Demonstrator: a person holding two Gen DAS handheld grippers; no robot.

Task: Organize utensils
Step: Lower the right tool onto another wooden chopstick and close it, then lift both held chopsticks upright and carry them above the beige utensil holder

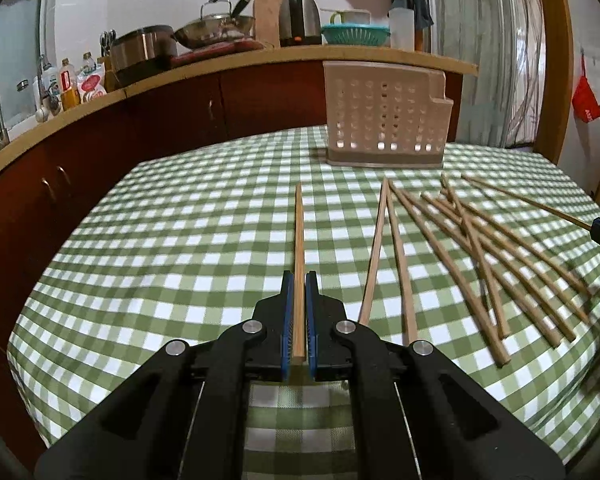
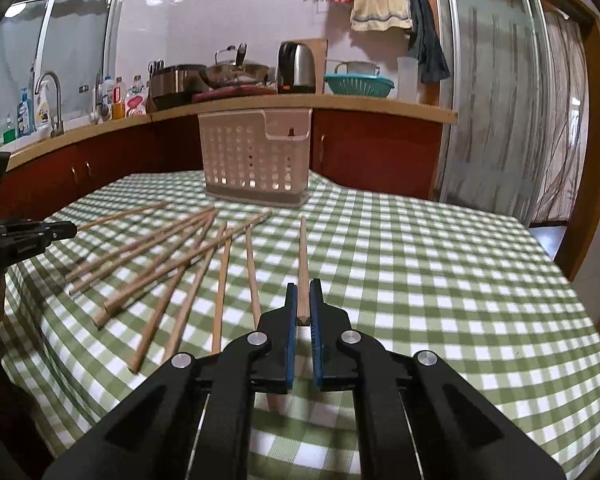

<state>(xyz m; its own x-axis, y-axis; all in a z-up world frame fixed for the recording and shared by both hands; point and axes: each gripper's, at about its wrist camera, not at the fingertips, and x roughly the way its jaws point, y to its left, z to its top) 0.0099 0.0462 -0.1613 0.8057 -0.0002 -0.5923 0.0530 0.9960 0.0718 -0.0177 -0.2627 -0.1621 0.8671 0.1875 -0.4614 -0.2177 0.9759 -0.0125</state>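
My left gripper (image 1: pixel 299 280) is shut on a wooden chopstick (image 1: pixel 299 240) that points forward above the green checked tablecloth. My right gripper (image 2: pixel 303 288) is shut on another chopstick (image 2: pixel 303 264), also pointing forward. Several loose chopsticks (image 1: pixel 460 248) lie fanned on the cloth to the right of the left gripper; they also show in the right wrist view (image 2: pixel 172 256), left of the right gripper. A beige perforated utensil holder (image 1: pixel 384 116) stands upright at the table's far edge, also in the right wrist view (image 2: pixel 256 156). The left gripper (image 2: pixel 66 231) shows at the left edge.
The table (image 2: pixel 420 280) is covered by the checked cloth and drops off at its edges. Behind it runs a wooden kitchen counter (image 1: pixel 220 64) with pots, a kettle (image 1: pixel 300 18), bottles and a teal colander. A doorway with a curtain is at the right.
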